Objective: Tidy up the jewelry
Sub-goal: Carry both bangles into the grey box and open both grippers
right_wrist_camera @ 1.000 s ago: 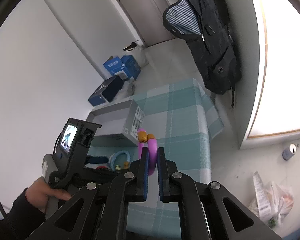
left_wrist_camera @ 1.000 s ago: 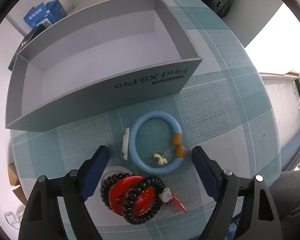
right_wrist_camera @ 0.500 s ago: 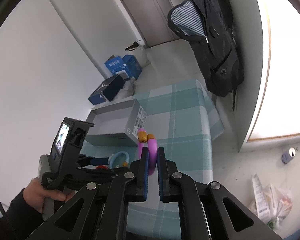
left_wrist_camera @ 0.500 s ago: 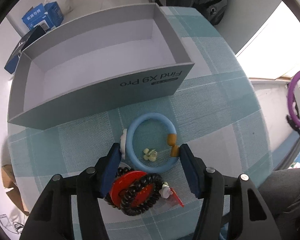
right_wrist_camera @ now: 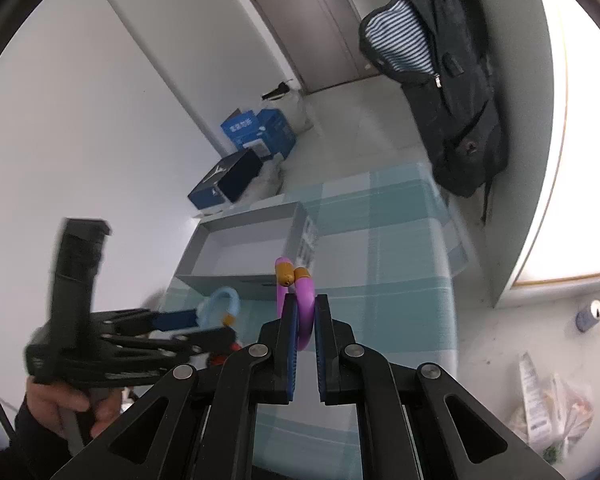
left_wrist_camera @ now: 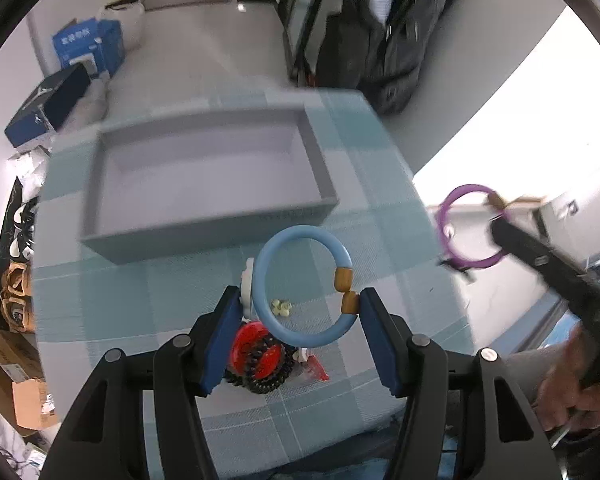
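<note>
Since a second ago the blue bracelet (left_wrist_camera: 303, 286) has been lifted off the checked cloth (left_wrist_camera: 380, 208), clamped across its width by the half-open left gripper (left_wrist_camera: 296, 334), just in front of the grey box (left_wrist_camera: 204, 184). The purple bracelet (right_wrist_camera: 305, 312) is pinched in the nearly closed right gripper (right_wrist_camera: 306, 344), right of the box. The blue ring's smooth round rim could slip from the pads and fall short of the box, onto the red clip and black hair tie (left_wrist_camera: 260, 364) below.

Open box (left_wrist_camera: 204, 184) on the far part of the table (left_wrist_camera: 380, 208). Ring bangle (left_wrist_camera: 300, 284) just near of the box, held between the fingers of the left gripper (left_wrist_camera: 296, 336). Coiled bands (left_wrist_camera: 260, 364) beneath the bangle on the table. Second bangle (right_wrist_camera: 306, 308) right of the table, clamped in the right gripper (right_wrist_camera: 305, 344).
</note>
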`<state>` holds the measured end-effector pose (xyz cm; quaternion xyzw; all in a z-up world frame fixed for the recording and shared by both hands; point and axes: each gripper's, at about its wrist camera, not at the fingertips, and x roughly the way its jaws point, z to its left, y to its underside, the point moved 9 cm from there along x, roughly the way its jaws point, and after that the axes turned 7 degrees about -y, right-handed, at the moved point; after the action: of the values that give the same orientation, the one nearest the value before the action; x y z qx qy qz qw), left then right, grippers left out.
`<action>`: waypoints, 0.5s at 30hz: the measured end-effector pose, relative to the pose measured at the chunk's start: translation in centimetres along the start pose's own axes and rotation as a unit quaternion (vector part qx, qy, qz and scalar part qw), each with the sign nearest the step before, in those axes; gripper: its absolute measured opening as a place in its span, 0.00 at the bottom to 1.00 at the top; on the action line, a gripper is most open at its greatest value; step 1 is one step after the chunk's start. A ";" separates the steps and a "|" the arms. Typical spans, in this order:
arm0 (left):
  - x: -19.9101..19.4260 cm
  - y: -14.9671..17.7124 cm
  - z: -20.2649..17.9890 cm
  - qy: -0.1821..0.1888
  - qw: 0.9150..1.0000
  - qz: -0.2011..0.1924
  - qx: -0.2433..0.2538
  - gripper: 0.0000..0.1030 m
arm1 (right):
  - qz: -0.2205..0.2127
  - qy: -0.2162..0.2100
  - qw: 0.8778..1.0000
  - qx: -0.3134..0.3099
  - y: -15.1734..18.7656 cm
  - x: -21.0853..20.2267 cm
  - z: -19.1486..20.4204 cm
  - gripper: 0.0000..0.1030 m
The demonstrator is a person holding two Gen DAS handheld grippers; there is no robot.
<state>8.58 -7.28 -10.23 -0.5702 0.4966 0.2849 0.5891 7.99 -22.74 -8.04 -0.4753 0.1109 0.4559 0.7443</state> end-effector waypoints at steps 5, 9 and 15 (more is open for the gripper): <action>-2.6 -2.6 1.3 0.004 0.999 -0.037 -0.005 0.53 | 0.007 -0.001 1.000 0.004 -1.9 0.7 1.9 0.07; -2.6 -5.1 3.0 0.007 0.999 -0.044 -0.017 0.53 | 0.007 -0.008 0.999 -0.040 -4.4 1.1 5.4 0.07; -1.0 -7.4 5.4 -0.006 0.999 -0.043 -0.028 0.53 | 0.024 -0.009 0.995 -0.093 -7.7 4.5 7.8 0.07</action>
<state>16.29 -3.30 -7.26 -0.6054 0.4605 0.2764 0.5873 14.47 -14.88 -2.02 -0.5356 0.0730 0.4863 0.6865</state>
